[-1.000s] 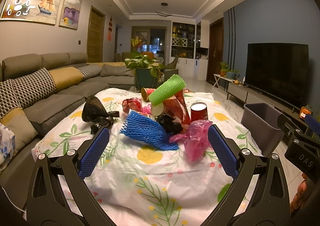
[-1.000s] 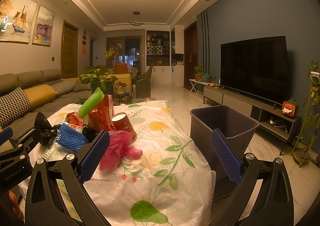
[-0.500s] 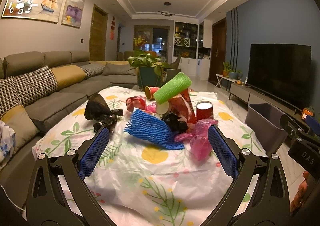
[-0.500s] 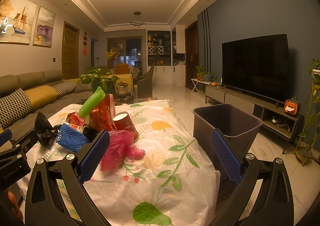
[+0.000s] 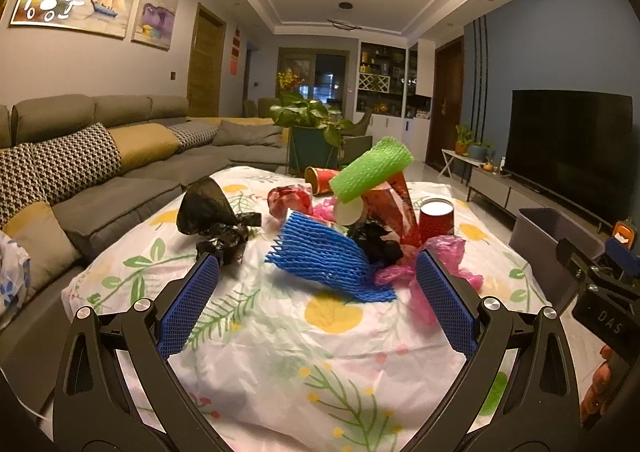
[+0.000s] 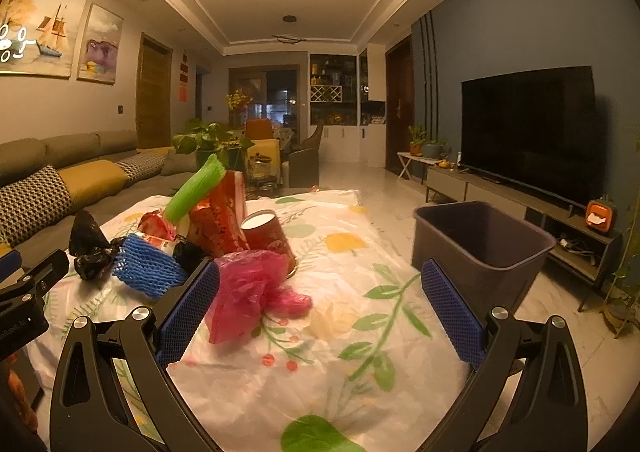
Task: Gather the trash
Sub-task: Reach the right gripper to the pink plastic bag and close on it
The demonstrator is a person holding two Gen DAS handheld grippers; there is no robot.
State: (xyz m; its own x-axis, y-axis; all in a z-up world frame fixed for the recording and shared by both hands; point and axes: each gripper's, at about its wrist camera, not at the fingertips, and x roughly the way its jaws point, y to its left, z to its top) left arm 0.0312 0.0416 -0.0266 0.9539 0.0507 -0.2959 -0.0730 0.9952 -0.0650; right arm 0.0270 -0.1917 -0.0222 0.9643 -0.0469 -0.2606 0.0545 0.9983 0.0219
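Left gripper (image 5: pixel 318 284) wide open, empty, blue pads apart, raised above the table (image 5: pixel 280 332). Right gripper (image 6: pixel 320 294) likewise spread wide, empty, level over the table edge.

A floral cloth (image 5: pixel 320 336) is covering the table, with a blue foam net (image 5: pixel 324 260), black bag (image 5: pixel 208 212), pink bag (image 6: pixel 248 288) and red paper cup (image 6: pixel 268 236) lying heaped together on it.
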